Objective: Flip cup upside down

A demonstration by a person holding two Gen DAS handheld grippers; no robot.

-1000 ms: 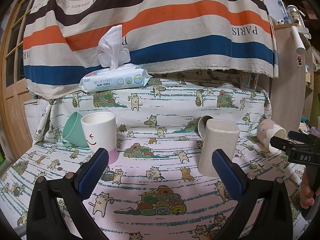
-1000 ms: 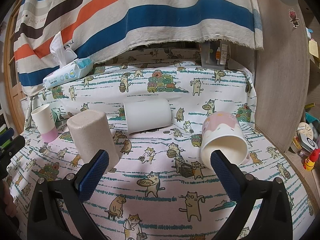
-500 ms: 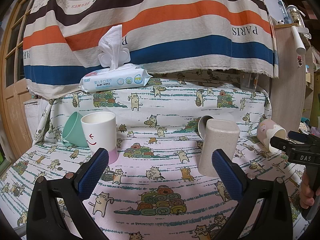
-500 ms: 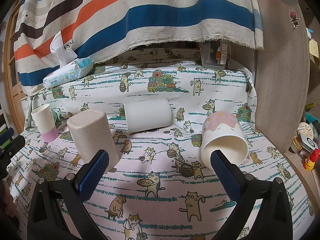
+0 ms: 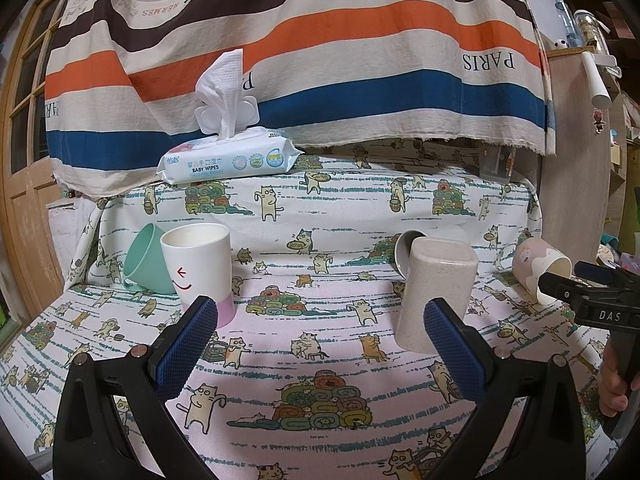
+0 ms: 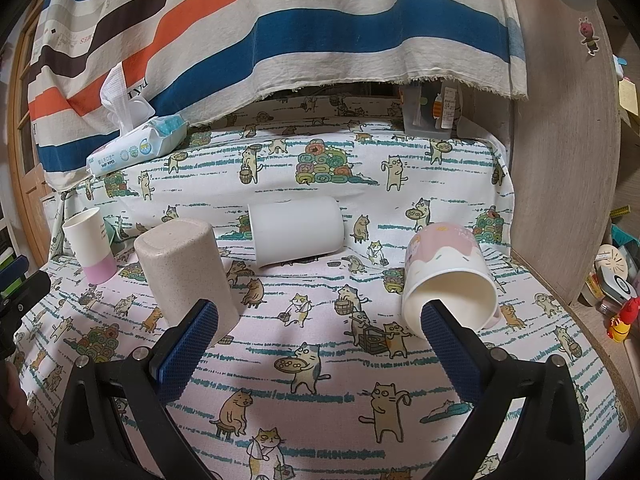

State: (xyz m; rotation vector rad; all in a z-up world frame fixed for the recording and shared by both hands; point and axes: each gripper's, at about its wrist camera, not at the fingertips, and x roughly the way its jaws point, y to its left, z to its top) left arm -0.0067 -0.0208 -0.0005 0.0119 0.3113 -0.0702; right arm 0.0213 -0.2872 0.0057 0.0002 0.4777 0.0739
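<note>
A beige speckled cup (image 5: 436,292) (image 6: 184,272) stands upside down on the cat-print cloth. A white cup with a red smile and pink base (image 5: 198,272) (image 6: 90,246) stands upright at the left. A mint cup (image 5: 144,260) lies tipped behind it. A white cup (image 6: 296,230) (image 5: 404,248) lies on its side at the back. A pink-and-cream cup (image 6: 450,276) (image 5: 540,268) lies on its side at the right. My left gripper (image 5: 320,344) is open and empty, between the white and beige cups. My right gripper (image 6: 320,344) is open and empty, its right finger in front of the pink cup's mouth.
A pack of baby wipes (image 5: 230,160) (image 6: 136,144) sits on the raised back ledge under a striped hanging cloth (image 5: 300,40). A wooden panel (image 6: 568,160) stands at the right, a wooden door (image 5: 24,160) at the left. Small items lie beyond the table's right edge (image 6: 616,292).
</note>
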